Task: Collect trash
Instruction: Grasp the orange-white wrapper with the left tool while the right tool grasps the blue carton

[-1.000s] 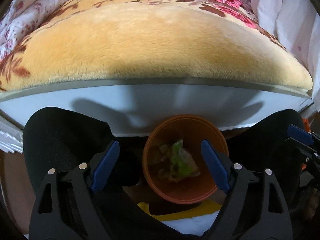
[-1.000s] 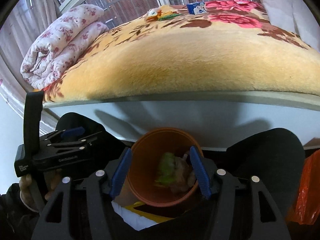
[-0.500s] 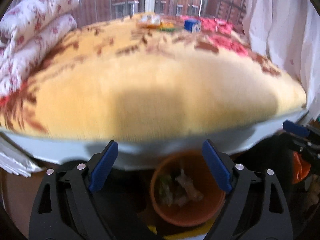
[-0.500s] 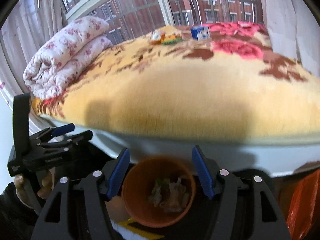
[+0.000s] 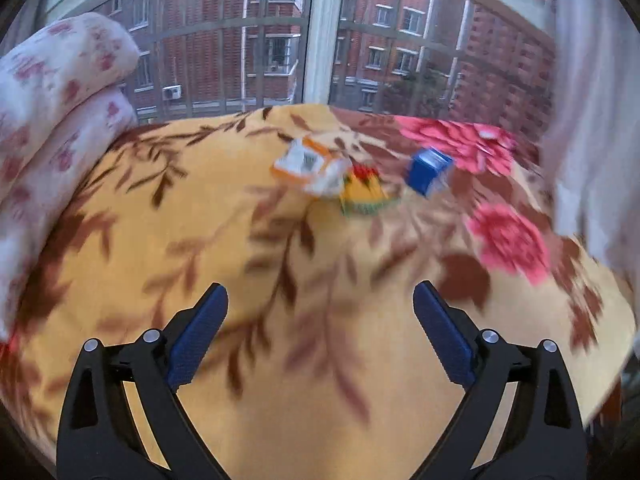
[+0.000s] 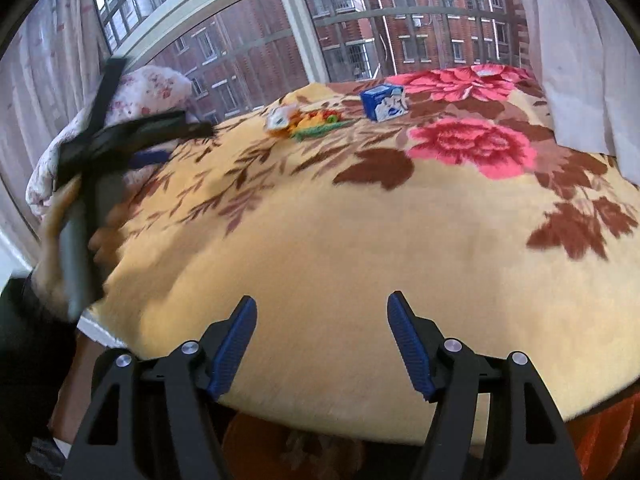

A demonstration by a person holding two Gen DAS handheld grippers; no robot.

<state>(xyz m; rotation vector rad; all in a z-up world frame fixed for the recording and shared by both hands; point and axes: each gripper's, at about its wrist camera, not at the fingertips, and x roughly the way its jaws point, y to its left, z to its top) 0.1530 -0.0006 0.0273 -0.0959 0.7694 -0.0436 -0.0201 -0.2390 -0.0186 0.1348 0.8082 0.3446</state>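
Three pieces of trash lie at the far side of the bed: a white and orange wrapper [image 5: 310,168] [image 6: 280,118], a green, yellow and red wrapper [image 5: 366,196] [image 6: 320,124], and a blue carton [image 5: 428,170] [image 6: 384,102]. My left gripper [image 5: 320,332] is open and empty above the yellow floral blanket [image 5: 280,320], well short of the trash. It shows blurred at the left of the right wrist view [image 6: 132,148]. My right gripper [image 6: 320,340] is open and empty over the near bed edge. The orange bin [image 6: 292,452] peeks out below that edge.
A rolled white floral quilt [image 5: 52,128] [image 6: 152,92] lies at the bed's left. A white curtain [image 5: 596,120] [image 6: 580,48] hangs at the right. A barred window [image 5: 320,40] stands behind the bed. An orange bag [image 6: 612,428] is at the lower right.
Both grippers have risen from over the orange bin and now point across the bed. The bin has dropped out of the left view. The left view is motion blurred.
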